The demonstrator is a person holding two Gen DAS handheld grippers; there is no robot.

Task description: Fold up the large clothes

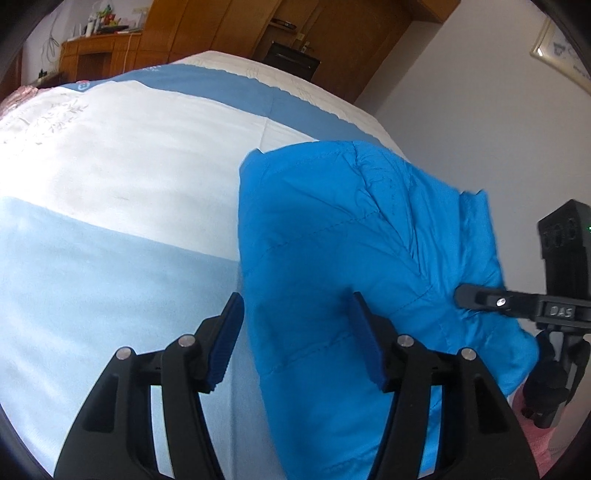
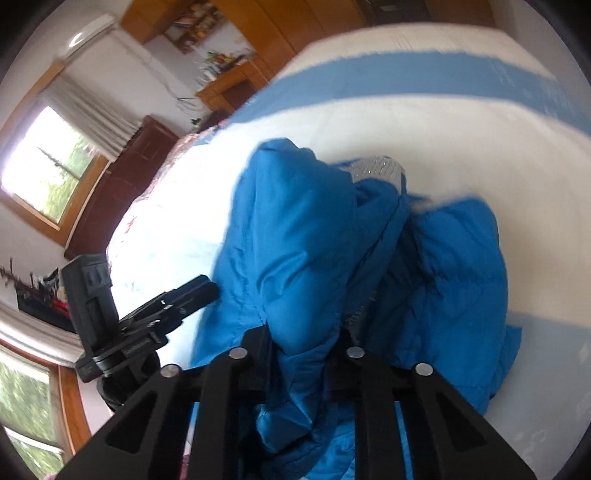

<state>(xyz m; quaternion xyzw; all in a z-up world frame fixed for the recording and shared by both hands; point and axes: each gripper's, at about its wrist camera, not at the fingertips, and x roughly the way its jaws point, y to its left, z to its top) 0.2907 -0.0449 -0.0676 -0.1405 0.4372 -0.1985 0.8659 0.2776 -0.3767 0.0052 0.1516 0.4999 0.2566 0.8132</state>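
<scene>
A bright blue padded jacket (image 1: 332, 236) lies bunched on the bed near its front right edge. My left gripper (image 1: 295, 339) is open, its left finger over the sheet and its right finger over the jacket's left edge. My right gripper (image 2: 303, 339) is shut on a thick fold of the jacket (image 2: 306, 258); its pads are buried in the cloth. In the left wrist view the right gripper (image 1: 461, 297) comes in from the right, pressed into the jacket. In the right wrist view the left gripper (image 2: 199, 291) sits at the jacket's left edge. A grey lining (image 2: 376, 168) shows at the jacket's far end.
The bed (image 1: 110, 177) is covered with a white and light blue striped sheet. Wooden cupboards (image 1: 221, 29) and a cluttered desk (image 1: 96, 48) stand beyond the bed. A window (image 2: 44, 166) and a dark wooden headboard (image 2: 122, 184) are to the left in the right wrist view.
</scene>
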